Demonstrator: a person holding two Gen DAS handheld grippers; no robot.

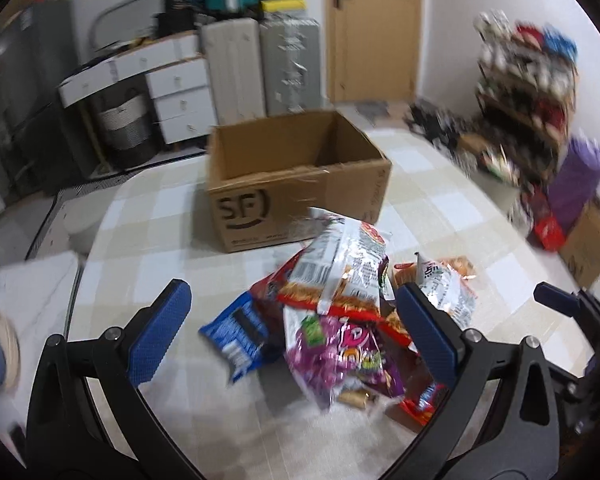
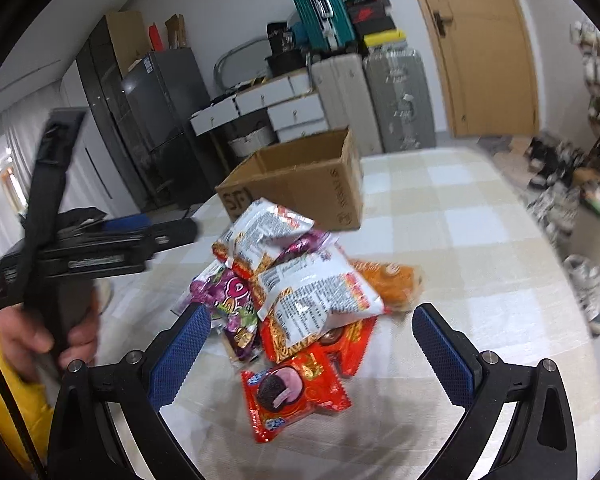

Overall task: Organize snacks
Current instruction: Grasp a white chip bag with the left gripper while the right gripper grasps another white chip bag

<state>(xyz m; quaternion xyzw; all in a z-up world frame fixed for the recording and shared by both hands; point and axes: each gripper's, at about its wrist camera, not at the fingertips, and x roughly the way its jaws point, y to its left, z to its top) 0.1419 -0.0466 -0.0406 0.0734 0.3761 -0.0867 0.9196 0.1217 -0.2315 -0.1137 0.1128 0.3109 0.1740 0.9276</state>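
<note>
Even, soft indoor light is filling both views, fairly bright, casting only faint shadows under the snack packets point(image 2: 296, 300) on the tabletop point(image 2: 460, 240). Glare is glinting off the foil wrappers. Motion blur is smearing the shelf point(image 1: 528, 92) at far right and the packets point(image 1: 340, 300). Fisheye distortion is bending the edges, and dark vignetting is ringing each frame.

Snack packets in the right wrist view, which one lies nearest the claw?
The red cookie packet, lying apart at the pile's near edge, between the open right claw's fingers.
</note>
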